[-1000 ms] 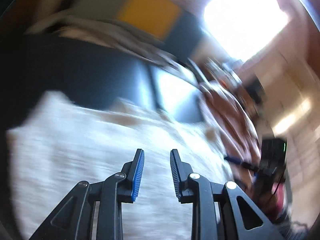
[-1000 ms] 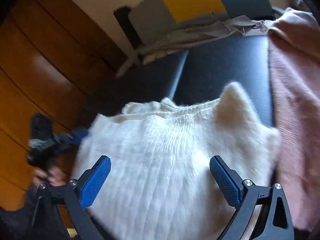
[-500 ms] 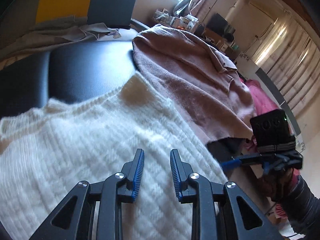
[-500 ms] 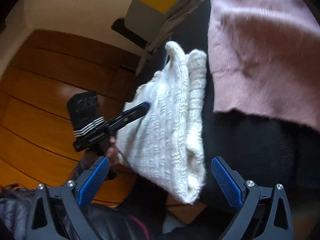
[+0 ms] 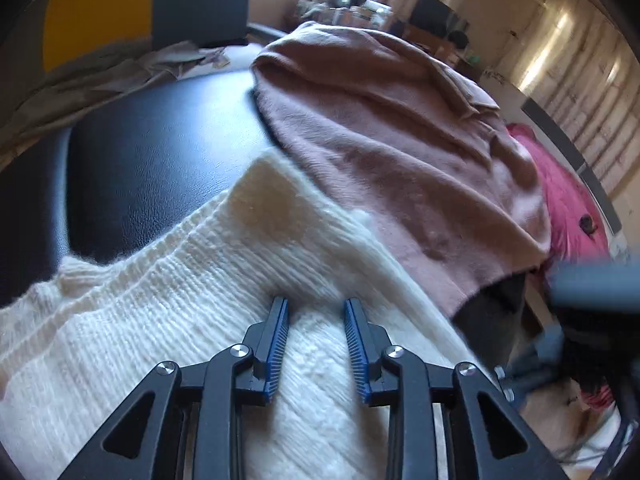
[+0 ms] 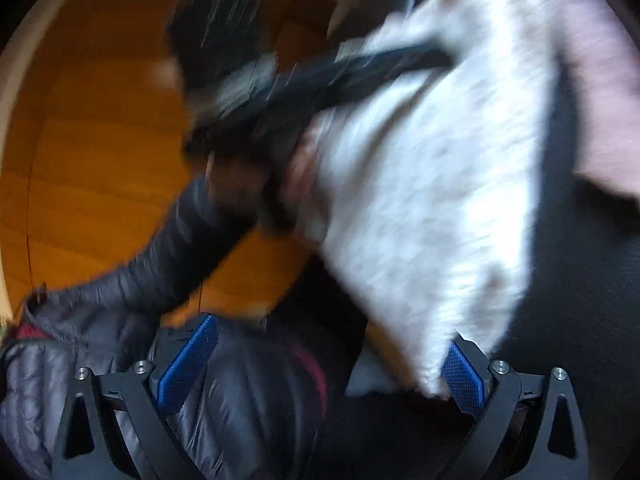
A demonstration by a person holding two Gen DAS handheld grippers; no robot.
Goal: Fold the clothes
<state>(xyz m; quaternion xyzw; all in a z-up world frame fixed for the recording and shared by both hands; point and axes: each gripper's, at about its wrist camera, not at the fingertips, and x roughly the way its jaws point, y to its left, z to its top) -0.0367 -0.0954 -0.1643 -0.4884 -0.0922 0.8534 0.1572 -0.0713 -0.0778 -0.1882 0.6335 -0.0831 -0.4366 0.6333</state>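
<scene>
A white knitted sweater lies folded on a black leather seat. My left gripper points down onto its upper layer. Its jaws are opening, with a narrow gap between the blue pads. Knit shows in that gap, and the pads do not press on it. In the blurred right wrist view the sweater hangs over the seat's edge, and the left gripper reaches onto it from the left. My right gripper stands wide open below the sweater's lower corner, which brushes the right pad. The right gripper shows blurred at the left view's right edge.
A dusty-pink sweater lies beside the white one on the right, with a magenta garment past it. Grey cloth and a yellow-and-grey cushion sit at the back. A dark puffy sleeve and the wooden floor fill the left.
My left gripper has come down closer onto the white sweater and its jaws stand slightly wider. The right gripper has swung down toward the sweater's lower corner, and its view is now blurred.
</scene>
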